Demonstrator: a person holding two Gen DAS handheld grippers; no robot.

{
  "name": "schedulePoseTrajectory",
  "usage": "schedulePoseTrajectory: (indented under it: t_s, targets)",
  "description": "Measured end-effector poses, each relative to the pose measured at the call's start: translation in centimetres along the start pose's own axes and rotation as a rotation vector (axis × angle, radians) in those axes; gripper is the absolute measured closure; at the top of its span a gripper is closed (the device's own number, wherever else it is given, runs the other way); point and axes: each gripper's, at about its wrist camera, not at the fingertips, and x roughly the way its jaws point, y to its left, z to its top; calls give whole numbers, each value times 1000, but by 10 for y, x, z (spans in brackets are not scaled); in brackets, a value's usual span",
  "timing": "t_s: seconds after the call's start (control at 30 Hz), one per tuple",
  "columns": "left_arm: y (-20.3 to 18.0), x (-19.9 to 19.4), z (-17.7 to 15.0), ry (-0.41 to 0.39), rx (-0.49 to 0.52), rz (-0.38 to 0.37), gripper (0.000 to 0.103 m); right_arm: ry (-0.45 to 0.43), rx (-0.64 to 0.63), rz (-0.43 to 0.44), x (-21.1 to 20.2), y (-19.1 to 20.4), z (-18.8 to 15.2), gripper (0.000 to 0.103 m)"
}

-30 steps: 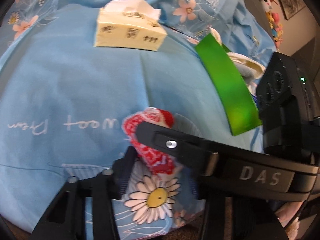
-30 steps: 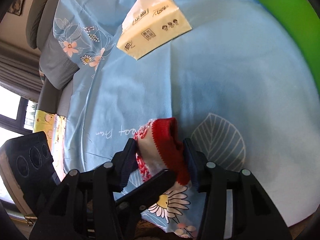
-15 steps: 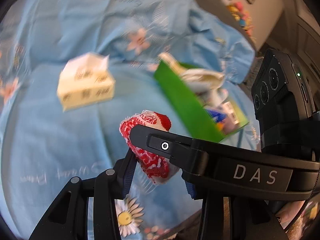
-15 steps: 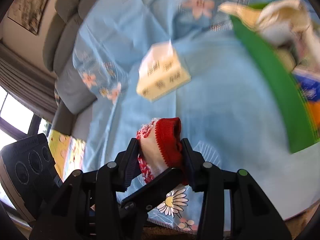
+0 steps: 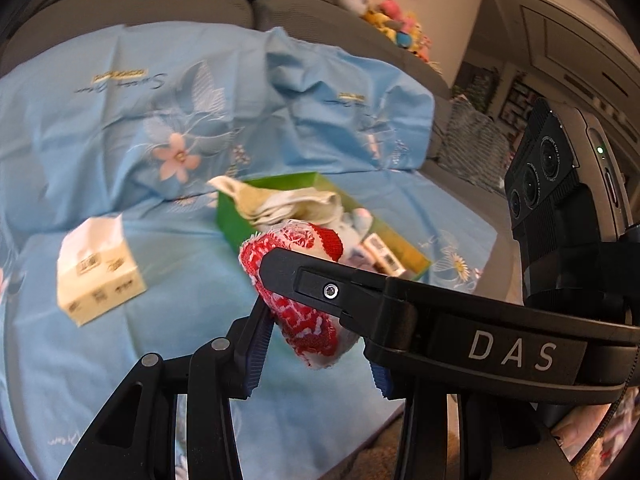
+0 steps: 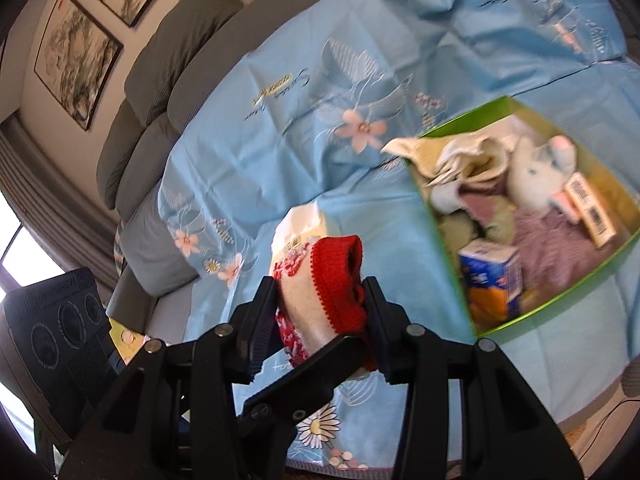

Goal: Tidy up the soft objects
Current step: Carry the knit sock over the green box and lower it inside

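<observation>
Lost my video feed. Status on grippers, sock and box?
Left gripper and right gripper both clamped on the red-and-white sock, off the sheet. Green box open, partly full. Nothing in the way.

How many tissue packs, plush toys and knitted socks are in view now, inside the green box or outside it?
Tissue packs: 2 (cream paper tissue pack on the light blue sheet; blue-and-orange tissue pack in the green cardboard box)
Plush toys: 1 (pale blue-and-white plush toy, in the box)
Knitted socks: 1 (red-and-white knitted sock, clamped by left gripper and right gripper)
Total: 4
</observation>
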Motion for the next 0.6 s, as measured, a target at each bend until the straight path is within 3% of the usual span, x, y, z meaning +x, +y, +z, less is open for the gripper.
schedulePoseTrajectory:
  t_s: [0.6]
  targets:
    - [-56,46,20,42,121,-44,59,-117,110,-47,-42,-57,14,59]
